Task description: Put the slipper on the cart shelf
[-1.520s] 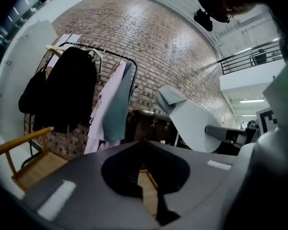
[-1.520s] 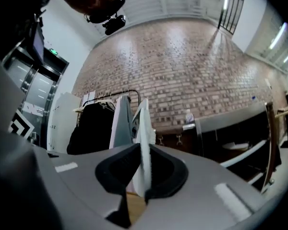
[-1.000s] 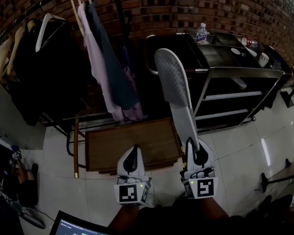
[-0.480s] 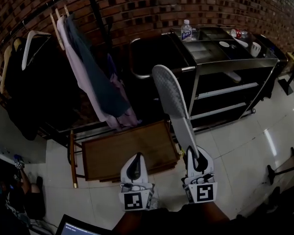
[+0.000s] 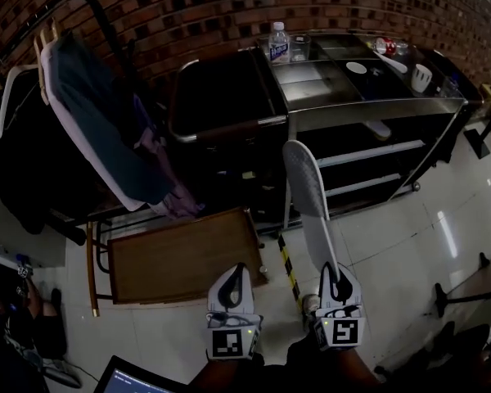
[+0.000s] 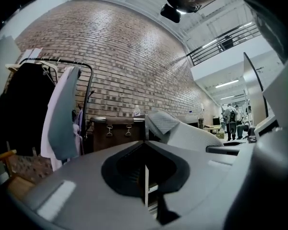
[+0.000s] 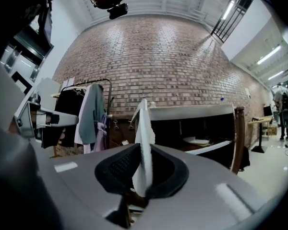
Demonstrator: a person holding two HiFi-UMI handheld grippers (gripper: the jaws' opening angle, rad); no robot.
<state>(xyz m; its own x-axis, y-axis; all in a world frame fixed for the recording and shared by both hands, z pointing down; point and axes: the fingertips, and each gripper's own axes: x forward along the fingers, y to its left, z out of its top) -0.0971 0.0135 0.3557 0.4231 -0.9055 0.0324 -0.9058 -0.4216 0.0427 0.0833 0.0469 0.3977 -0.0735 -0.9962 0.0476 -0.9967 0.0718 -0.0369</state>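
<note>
A long white slipper (image 5: 307,195) sticks up and away from my right gripper (image 5: 335,283), which is shut on its heel end. Its toe points at the steel cart (image 5: 344,97), level with the cart's middle shelves (image 5: 393,151). In the right gripper view the slipper (image 7: 144,128) stands edge-on between the pads, with the cart (image 7: 192,111) straight behind it. My left gripper (image 5: 231,289) hangs beside it over the floor, shut and holding nothing. In the left gripper view the left gripper (image 6: 145,150) shows only a thin slit between its jaws.
A clothes rack with hanging garments (image 5: 106,129) fills the left. A low wooden table (image 5: 180,256) sits under it. A black bag (image 5: 221,97) stands left of the cart. A water bottle (image 5: 279,43) and cups sit on the cart top. A white object (image 5: 379,128) lies on a cart shelf.
The view has swung right and closer to the cart. My right gripper has carried the slipper along, so its toe now lies over the cart's shelves rather than the black bag.
</note>
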